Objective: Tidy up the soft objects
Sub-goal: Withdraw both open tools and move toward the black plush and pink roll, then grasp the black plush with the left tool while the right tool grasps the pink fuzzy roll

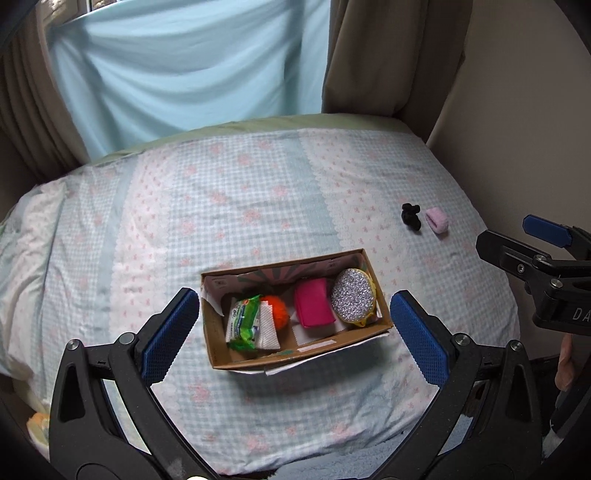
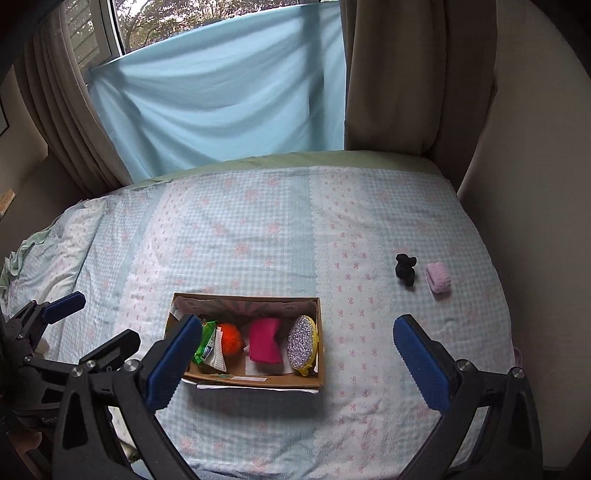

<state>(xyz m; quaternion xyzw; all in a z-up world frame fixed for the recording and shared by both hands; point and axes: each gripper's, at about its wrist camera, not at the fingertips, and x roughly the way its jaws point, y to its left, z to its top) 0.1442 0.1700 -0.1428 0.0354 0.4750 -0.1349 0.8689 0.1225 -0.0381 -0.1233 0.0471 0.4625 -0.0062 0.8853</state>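
Both the left gripper (image 1: 294, 325) and the right gripper (image 2: 297, 354) are held wide open and empty above the bed (image 2: 258, 229). The cardboard box (image 1: 236, 356) is already filled; a black scrunchie (image 2: 405, 270) and a pink scrunchie (image 2: 438, 277) are left just beside each other, well apart from it.

One cardboard box (image 2: 207, 381), five soft items inside, two hair scrunchies (image 2: 405, 270) outside

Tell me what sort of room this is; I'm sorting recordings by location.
Most likely a bedroom: a bed with a pale blue checked quilt, beige curtains beside a window, and a cardboard box of soft items resting on the quilt.
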